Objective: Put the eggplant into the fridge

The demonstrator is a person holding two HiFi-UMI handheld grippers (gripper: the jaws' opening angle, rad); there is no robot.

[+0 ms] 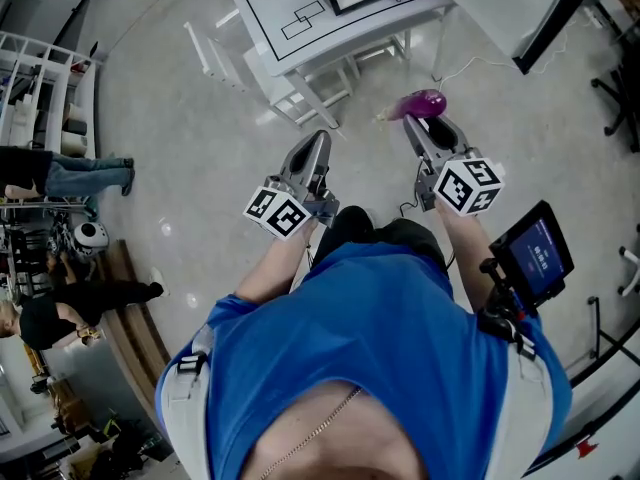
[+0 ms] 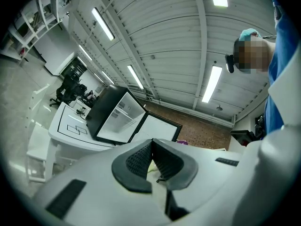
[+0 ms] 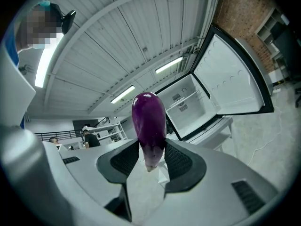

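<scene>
We've got the eggplant (image 3: 148,119) up in the air, pinched near its pale narrow end by the right gripper (image 3: 151,146). The jaws stand partly apart, pads pressing it from both sides, and the purple body pokes out ahead past the tips. From the head view it hangs over the floor (image 1: 180,138), just short of the white worktop (image 1: 300,28).

Dead ahead of it sits the fridge (image 3: 188,105) on that worktop. Its door (image 3: 230,79) is swung wide to the right and the white inside faces us, a shelf showing.

Our left gripper (image 2: 151,143) rides alongside the right one, a little apart, aimed at the same worktop. Its jaws are closed tip to tip with nothing in them.

There's a small screen (image 1: 530,253) strapped at our right forearm. Off at the left edge of the head view, two people (image 1: 70,173) stand by some white shelving (image 1: 40,78), well away from us.
</scene>
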